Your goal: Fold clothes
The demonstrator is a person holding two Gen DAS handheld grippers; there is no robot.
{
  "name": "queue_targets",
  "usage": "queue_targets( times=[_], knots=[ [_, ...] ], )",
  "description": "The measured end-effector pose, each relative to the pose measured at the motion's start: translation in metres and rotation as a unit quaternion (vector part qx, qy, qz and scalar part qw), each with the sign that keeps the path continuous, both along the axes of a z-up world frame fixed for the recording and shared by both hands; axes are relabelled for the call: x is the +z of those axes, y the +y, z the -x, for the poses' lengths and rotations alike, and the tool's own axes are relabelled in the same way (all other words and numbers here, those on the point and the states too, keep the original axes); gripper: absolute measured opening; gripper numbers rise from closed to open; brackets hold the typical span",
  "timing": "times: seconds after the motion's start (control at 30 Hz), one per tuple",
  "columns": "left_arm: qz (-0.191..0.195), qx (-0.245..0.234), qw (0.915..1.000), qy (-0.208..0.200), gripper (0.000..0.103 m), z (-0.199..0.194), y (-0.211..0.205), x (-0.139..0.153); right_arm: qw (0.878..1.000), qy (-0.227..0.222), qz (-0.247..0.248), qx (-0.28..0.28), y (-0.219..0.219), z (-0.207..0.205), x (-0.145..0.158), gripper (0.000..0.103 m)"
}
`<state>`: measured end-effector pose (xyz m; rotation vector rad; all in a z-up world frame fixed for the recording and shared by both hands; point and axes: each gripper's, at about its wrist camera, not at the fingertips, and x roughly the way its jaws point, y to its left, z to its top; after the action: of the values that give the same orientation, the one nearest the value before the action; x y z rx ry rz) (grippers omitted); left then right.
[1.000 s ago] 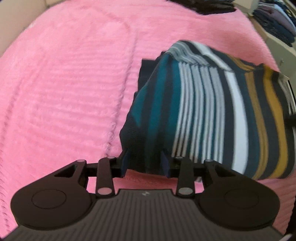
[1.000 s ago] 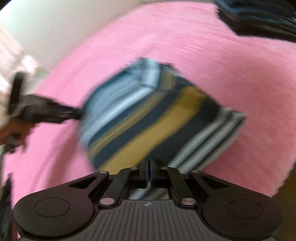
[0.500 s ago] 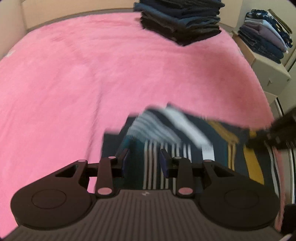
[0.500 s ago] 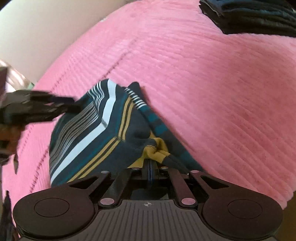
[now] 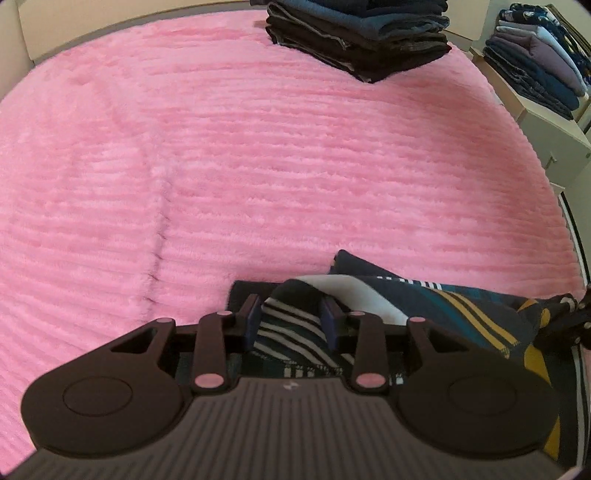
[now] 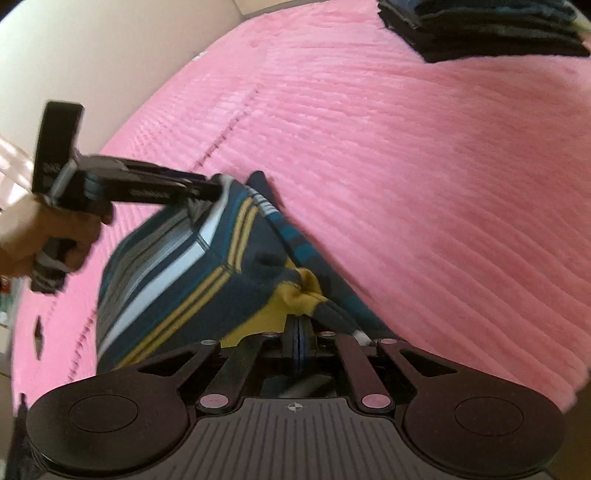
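Note:
A folded striped sweater (image 5: 424, 302) in navy, teal, white and mustard lies on the pink blanket (image 5: 258, 147), close to the camera. My left gripper (image 5: 291, 317) is shut on a thick striped fold at the sweater's left end. The right wrist view shows the same sweater (image 6: 177, 280) bunched on the blanket (image 6: 443, 184). There my right gripper (image 6: 297, 328) is shut tight on a mustard and navy edge. The left gripper (image 6: 214, 188) reaches in from the left, held by a person's hand (image 6: 44, 236). The right gripper (image 5: 569, 317) shows at the far right edge.
A tall stack of folded dark clothes (image 5: 358, 33) stands at the blanket's far side, also visible as a dark stack (image 6: 480, 29) at the top right. A shelf with more folded clothes (image 5: 535, 62) stands beyond the bed's right edge. A beige wall (image 6: 92, 55) lies left.
The sweater hung in the air between both grippers a second ago. It has come down onto the blanket, and both grippers have dropped low with it, still holding.

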<state>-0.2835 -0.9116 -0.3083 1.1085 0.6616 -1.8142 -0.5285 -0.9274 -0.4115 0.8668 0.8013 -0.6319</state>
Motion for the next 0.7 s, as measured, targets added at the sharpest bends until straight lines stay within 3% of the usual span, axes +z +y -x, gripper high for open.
queue_targets(
  times=[0.13,0.23,0.37,0.47,0.57,0.7],
  knots=[
    [0.011,-0.02,0.9996,0.016,0.027,0.002,0.031,0.027,0.999,0.022,0.033,0.007,0.016,0.002,0.019,0.002],
    [-0.007,-0.043,0.9988,0.022,0.027,0.018,0.046,0.017,0.998,0.003,0.051,0.038,0.023,-0.013,0.028,0.002],
    [-0.031,-0.073,0.9964,0.031,0.028,0.04,0.067,0.003,0.999,0.014,0.028,0.041,0.012,-0.03,0.004,0.002],
    [-0.036,-0.06,0.9969,0.037,0.03,0.047,0.061,-0.009,0.998,0.016,0.031,0.046,0.01,-0.02,-0.001,0.002],
    [-0.047,-0.041,0.9973,0.04,0.03,0.05,0.051,-0.009,0.995,0.056,0.057,0.059,0.018,-0.008,0.004,0.002],
    [-0.058,-0.038,0.997,0.033,0.03,0.054,0.044,-0.011,0.996,0.067,0.031,0.058,0.016,0.008,0.001,0.002]
  ],
)
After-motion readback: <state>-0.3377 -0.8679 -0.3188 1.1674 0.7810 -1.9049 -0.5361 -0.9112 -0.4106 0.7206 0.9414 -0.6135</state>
